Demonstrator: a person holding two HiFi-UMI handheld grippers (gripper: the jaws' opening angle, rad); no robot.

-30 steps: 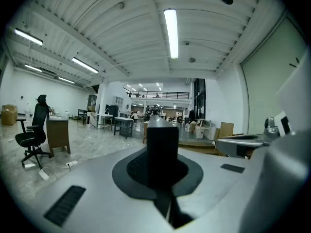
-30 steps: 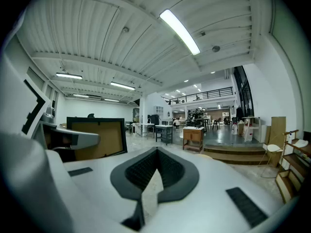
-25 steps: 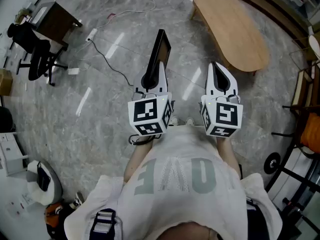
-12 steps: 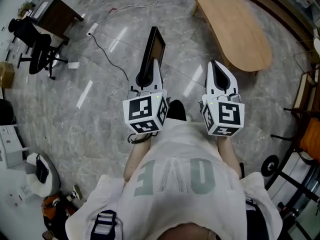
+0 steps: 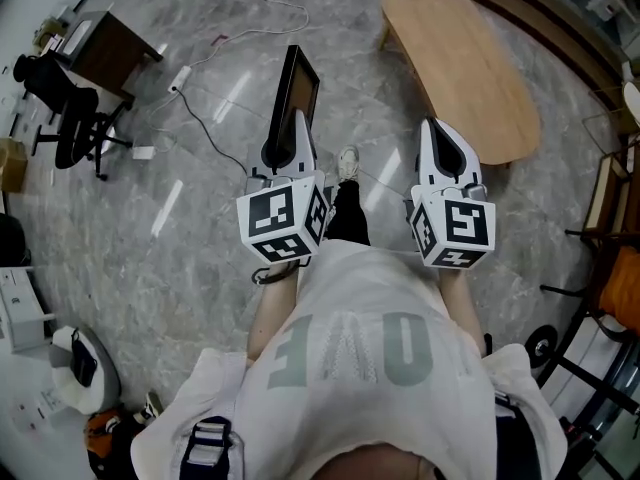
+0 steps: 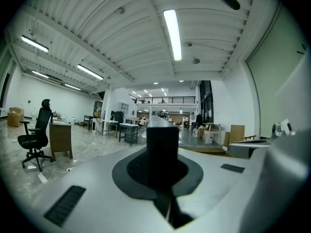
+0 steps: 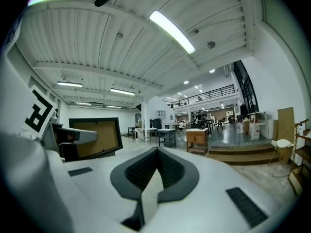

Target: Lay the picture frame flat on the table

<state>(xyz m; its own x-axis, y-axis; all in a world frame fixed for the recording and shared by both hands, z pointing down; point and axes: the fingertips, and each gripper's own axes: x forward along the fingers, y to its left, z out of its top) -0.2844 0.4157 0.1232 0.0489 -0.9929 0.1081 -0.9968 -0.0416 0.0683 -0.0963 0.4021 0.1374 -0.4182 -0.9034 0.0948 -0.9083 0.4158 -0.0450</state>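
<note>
Ahead, level: hand-held gripper (image 5: 292,138) with frame (image 5: 297,86)

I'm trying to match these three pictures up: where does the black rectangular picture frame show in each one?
Head view: upper centre-left, the black rectangular picture frame, edge-up in the left gripper.
Left gripper view: dead centre, its dark edge between the fingers.
Right gripper view: left side, its brown panel facing the camera.
Shared landmark: the left gripper holding it, in all three.
</note>
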